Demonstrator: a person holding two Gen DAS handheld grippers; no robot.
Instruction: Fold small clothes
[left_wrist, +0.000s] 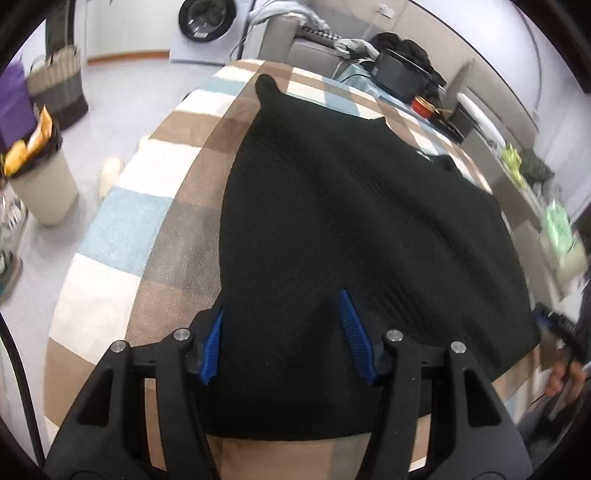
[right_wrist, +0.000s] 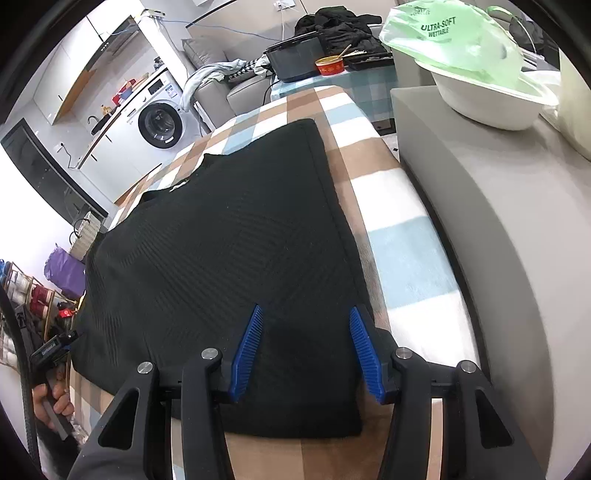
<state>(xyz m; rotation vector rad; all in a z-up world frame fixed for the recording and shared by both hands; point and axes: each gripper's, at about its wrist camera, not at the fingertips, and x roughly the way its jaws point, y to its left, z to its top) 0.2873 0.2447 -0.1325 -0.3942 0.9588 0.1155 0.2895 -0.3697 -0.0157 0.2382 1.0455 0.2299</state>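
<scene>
A black ribbed garment (left_wrist: 351, 221) lies spread flat on a checked brown, white and blue blanket (left_wrist: 122, 229). My left gripper (left_wrist: 282, 299) hovers over the garment's near edge, its blue pads (left_wrist: 212, 343) wide apart with only flat cloth below them. In the right wrist view the same garment (right_wrist: 221, 240) covers the blanket (right_wrist: 406, 258). My right gripper (right_wrist: 306, 308) stands open above the garment's near right corner, nothing pinched. Each view catches the other gripper at its edge, held in a hand (right_wrist: 48, 402).
A grey cushioned block (right_wrist: 498, 221) runs along the blanket's right side and carries a white bowl (right_wrist: 480, 99) with a green wipes pack. A black box (right_wrist: 295, 59) and red tub (right_wrist: 330, 66) sit beyond. On the floor at left stand a bin (left_wrist: 40, 184) and a basket (left_wrist: 59, 88).
</scene>
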